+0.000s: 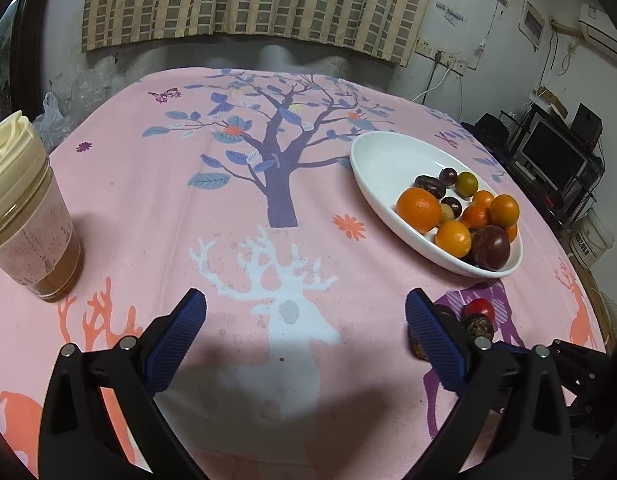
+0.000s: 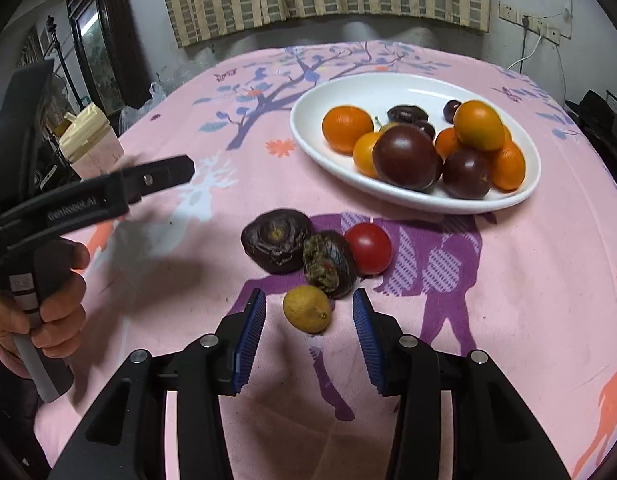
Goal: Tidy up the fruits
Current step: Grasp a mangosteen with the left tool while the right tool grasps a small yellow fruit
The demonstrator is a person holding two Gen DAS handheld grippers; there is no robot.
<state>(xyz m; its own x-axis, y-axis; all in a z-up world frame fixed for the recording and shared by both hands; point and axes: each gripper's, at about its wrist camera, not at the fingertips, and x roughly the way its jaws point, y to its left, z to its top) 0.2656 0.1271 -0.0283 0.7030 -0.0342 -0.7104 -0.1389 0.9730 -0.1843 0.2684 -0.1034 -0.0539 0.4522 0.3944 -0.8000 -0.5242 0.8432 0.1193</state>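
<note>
right gripper (image 2: 308, 328): held spread, nothing grasped, small yellow fruit (image 2: 307, 308) lying on the tablecloth (image 2: 528, 264) between the pads | left gripper (image 1: 306, 328): spread wide, empty | white oval plate (image 2: 308, 128): filled with oranges and dark fruits | cherry tomato (image 2: 367, 248): beside two wrinkled dark fruits

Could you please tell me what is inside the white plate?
The white plate holds a heap of fruit: oranges and dark purple fruits. Whatever lies beneath the heap is covered; the plate's left half is bare.
</note>
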